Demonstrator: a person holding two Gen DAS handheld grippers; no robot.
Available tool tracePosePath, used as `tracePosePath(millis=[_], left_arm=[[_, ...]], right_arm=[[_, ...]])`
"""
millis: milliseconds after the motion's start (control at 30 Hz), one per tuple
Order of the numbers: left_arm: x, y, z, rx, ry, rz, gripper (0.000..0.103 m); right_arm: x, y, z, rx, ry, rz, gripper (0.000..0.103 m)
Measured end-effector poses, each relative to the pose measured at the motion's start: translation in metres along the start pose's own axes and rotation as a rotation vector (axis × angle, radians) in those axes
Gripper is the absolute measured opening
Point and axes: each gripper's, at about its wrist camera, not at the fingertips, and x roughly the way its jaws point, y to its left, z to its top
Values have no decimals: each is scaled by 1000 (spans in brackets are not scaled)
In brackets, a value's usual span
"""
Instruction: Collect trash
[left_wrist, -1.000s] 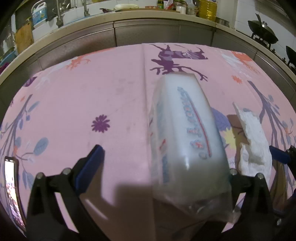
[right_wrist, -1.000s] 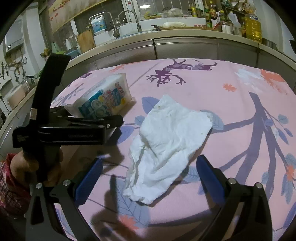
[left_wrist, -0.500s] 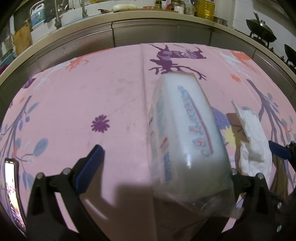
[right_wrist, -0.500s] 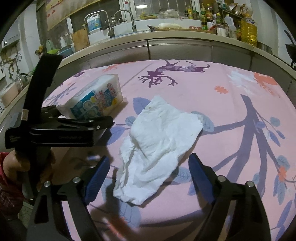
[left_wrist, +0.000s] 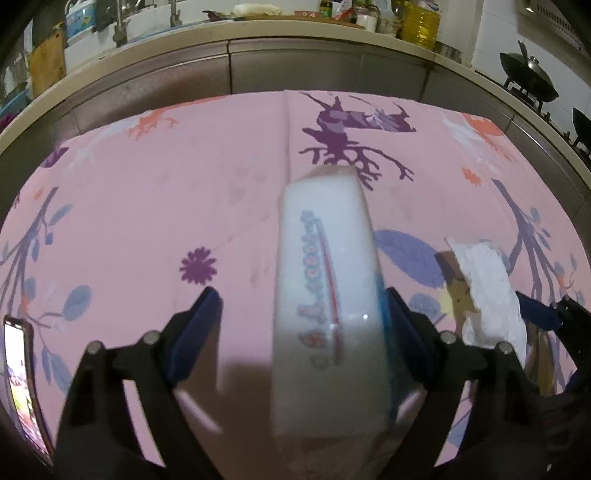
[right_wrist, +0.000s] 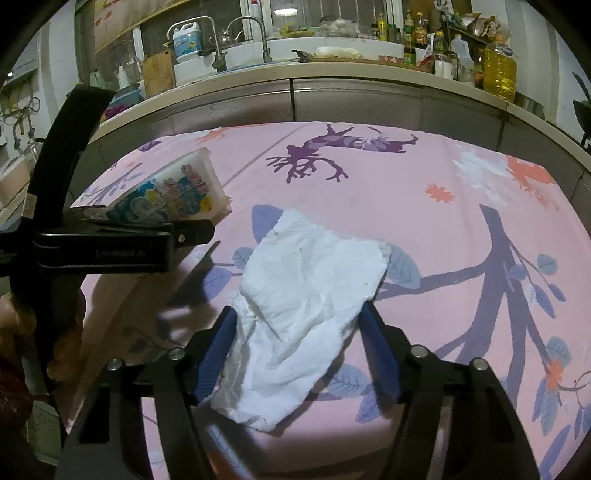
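Note:
A crumpled white paper towel (right_wrist: 306, 306) lies on the pink flowered tablecloth (right_wrist: 406, 192). My right gripper (right_wrist: 301, 350) is open, its blue fingers on either side of the towel's near end. The towel also shows in the left wrist view (left_wrist: 491, 295) at the right. A white tissue pack (left_wrist: 328, 295) lies lengthwise between the fingers of my left gripper (left_wrist: 301, 328), against the right finger and apart from the left one; the jaws stand open. The pack (right_wrist: 166, 195) shows in the right wrist view with its far end tilted up.
A lit phone (left_wrist: 22, 384) lies at the table's left edge. Behind the table runs a kitchen counter (right_wrist: 332, 77) with a sink, bottles and a yellow oil jug (right_wrist: 498, 70). Woks (left_wrist: 528, 77) sit on a stove at the right.
My right gripper has moved forward over the towel and its fingers have narrowed around it. My left gripper has narrowed beside the tissue pack, whose far end has tilted up.

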Motion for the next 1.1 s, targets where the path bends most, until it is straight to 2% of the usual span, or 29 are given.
tracePosePath(millis=[33,100,133,167,200,233,267,367,467,600,767,933,1100], left_arm=[[0,-2,0,4,3,-1,78],[0,-4,0,9,5,0,70],[-1,-6,-1,18,1,7,62],[-1,-7,-1,25,-1,10,53],[-3,-9,-1,30,-1,7,48],[-4,-10,-2,30,1,0,37],[-5,-9,-2,28,4,-7,30],[-11,-7,-2,9,10,-54,29],[-24,-12,-1,9,-10,-92,29],[-38,-38,7,80,-49,-74,29],[-42,-96,17,240,-83,-28,29],[-40,-166,36,367,-109,-68,29],[-30,-246,51,482,-102,-148,29]], right_arm=[[0,-1,1,3,-2,0,60],[0,-3,1,3,-6,-3,51],[-1,-4,0,5,-8,-3,48],[-1,-6,0,8,-8,1,40],[-2,-7,0,14,-7,6,30],[-3,-10,0,28,-6,18,26],[-4,-11,0,39,-4,29,20],[-8,-17,-2,92,-6,76,13],[-16,-22,-3,120,-24,101,12],[-30,-36,-5,159,-60,108,12],[-57,-69,-11,226,-121,74,12],[-93,-121,-23,317,-191,8,12],[-137,-188,-47,422,-250,-78,12]])
